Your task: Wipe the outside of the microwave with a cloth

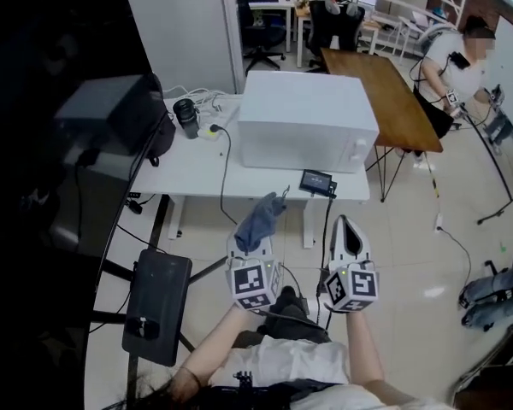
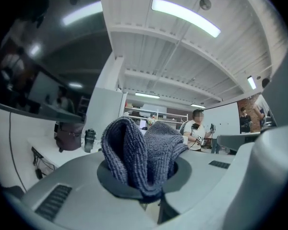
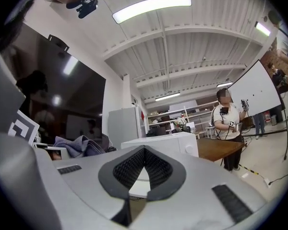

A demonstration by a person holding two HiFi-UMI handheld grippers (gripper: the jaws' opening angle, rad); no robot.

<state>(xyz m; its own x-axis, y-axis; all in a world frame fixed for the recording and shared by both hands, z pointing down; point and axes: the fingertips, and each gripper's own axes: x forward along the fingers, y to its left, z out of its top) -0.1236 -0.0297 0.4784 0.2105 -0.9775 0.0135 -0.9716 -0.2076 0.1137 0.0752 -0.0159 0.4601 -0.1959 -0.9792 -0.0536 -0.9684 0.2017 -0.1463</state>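
The left gripper has its jaws clenched on a bunched cloth, well short of the microwave on the worktop. So loose a fold could slip out mid-wipe. The right gripper has its jaws clenched on nothing. Only the left gripper view shows the pinch, and only the head view shows the gap.

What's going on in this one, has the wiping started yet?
Not yet. A person stands in front of a white table with a white microwave on it, holding a gripper in each hand. The left gripper is shut on a bunched grey-blue cloth. The right gripper is shut with nothing in it. Both are held up short of the table, and the cloth is not touching the microwave.
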